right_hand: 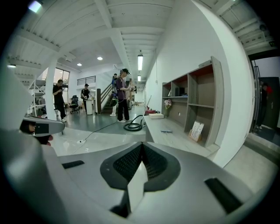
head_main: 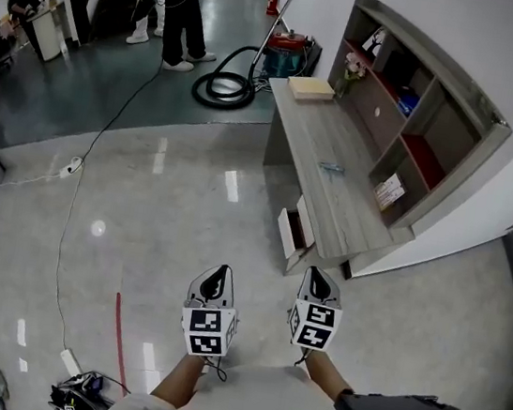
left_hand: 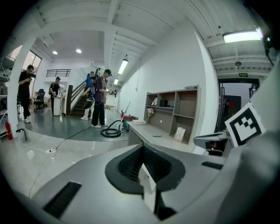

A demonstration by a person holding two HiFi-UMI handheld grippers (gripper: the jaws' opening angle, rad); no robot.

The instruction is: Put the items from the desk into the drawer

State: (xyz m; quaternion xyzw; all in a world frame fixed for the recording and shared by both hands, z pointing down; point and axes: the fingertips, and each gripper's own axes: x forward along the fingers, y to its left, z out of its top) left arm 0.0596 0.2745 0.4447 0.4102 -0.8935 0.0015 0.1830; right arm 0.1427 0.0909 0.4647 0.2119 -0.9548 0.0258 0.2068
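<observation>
Risk, drawer: the drawer sits just right of centre, under the near end of the desk, and looks only partly pulled out. An item lowered carelessly could catch its front edge and fall to the floor.
Risk, small item: a thin blue-grey item lies flat on the desk top, right of centre. Closed jaws would probably push it along rather than lift it, so they must part first.
Risk, box: a flat tan box lies at the far end, upper middle, near a vase of flowers. A wide reach could tip the vase, and the box may be too broad for one gripper.
Left gripper: bottom centre of the head view; jaws together, nothing between them, touching nothing, well apart from the desk.
Right gripper: beside the left one; jaws together, empty, touching nothing.
Task's things: both on the desk; the drawer's inside is too small to read.
</observation>
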